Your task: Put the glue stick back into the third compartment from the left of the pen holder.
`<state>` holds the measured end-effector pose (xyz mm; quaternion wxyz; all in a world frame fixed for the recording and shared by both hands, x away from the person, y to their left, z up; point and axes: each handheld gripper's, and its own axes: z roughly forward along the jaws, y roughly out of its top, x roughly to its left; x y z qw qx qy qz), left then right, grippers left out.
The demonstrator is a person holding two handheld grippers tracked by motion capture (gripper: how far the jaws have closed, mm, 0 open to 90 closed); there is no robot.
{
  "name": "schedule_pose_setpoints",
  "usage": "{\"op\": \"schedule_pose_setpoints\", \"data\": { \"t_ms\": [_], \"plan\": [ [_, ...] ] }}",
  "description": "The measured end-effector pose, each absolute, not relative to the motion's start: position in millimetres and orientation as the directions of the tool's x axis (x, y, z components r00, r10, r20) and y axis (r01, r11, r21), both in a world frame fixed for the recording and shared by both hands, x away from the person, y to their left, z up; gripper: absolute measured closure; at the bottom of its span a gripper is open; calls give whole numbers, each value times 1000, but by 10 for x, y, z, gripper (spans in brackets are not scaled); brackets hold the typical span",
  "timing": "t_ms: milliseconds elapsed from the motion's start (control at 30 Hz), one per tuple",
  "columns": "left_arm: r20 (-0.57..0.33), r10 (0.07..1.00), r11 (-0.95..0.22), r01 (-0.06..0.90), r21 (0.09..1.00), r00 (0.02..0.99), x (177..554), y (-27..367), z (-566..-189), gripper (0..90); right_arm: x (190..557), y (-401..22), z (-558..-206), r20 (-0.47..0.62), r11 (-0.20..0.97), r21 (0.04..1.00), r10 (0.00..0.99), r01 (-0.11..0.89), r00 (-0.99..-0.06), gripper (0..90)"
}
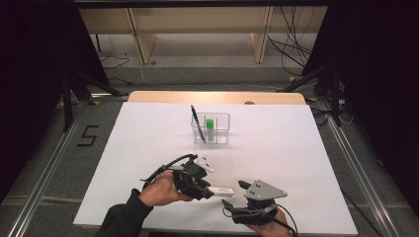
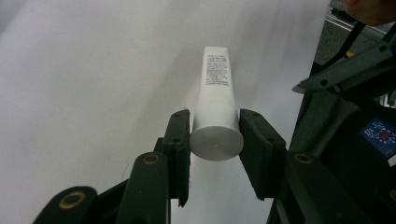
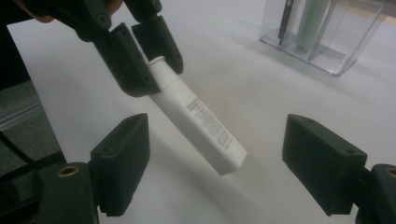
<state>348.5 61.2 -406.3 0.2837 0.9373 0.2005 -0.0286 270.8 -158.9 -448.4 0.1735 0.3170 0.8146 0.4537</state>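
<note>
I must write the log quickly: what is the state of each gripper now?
Left gripper: closed on the cap end of the white tube, lifted off the table.
Right gripper: open, holding nothing.

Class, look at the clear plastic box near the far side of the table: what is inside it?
Inside the clear box a black pen leans at its left end, and a green stick-like item stands beside it. Its bottom end is too small to make out.

Grey carpet floor (image 1: 44, 148), black curtains (image 1: 34, 59), wooden shelving (image 1: 197, 29) behind.
</note>
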Motion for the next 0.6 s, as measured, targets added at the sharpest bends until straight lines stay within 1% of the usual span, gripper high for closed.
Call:
{"op": "schedule_pose_setpoints", "data": {
  "t_ms": [167, 400, 600],
  "plan": [
    [-168, 356, -761, 390, 519, 919, 3487, 604, -4041, 647, 2649, -1516, -4474, -46, 423, 851, 650, 310, -759, 244],
    [-176, 341, -769, 382, 513, 923, 3464, 565, -4027, 647, 2544, -1361, -4504, -231, 544, 817, 617, 195, -752, 278],
    [-176, 326, -777, 369, 510, 929, 3445, 532, -4023, 647, 2481, -1260, -4562, -354, 627, 767, 586, 132, -729, 330]
  ]
}}
